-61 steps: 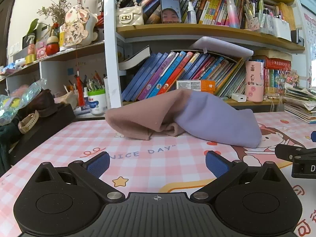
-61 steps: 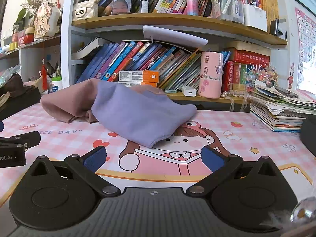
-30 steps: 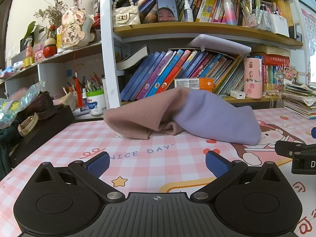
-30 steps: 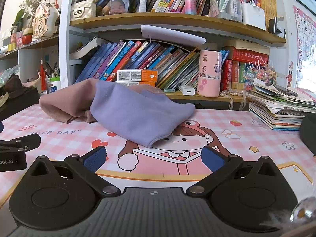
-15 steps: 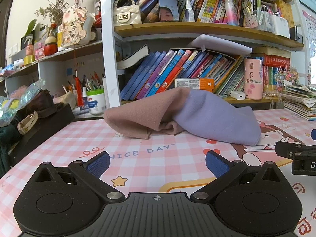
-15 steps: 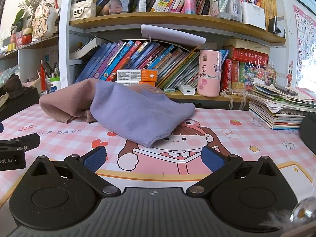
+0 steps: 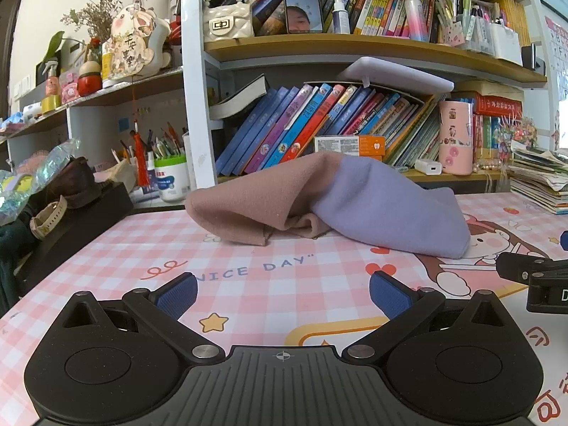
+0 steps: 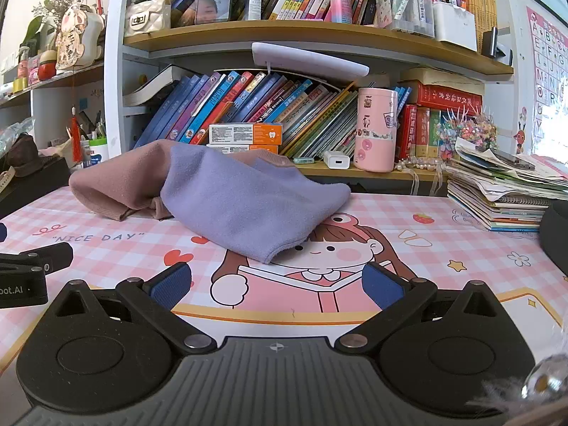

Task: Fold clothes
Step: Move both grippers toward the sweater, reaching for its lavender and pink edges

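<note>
From the left wrist camera, the left gripper (image 7: 283,293) sits low over the pink checked desk mat (image 7: 248,294), jaws spread wide and empty. The pink-and-lavender garment (image 7: 330,202) lies bunched on the mat well ahead, in front of the bookshelf (image 7: 355,49). The right gripper (image 7: 532,273) shows at the right edge.

From the right wrist camera, the right gripper (image 8: 276,282) is likewise wide open with nothing between its blue pads (image 8: 170,284). The garment (image 8: 227,191) lies ahead, slightly left, apart from the fingers.
</note>
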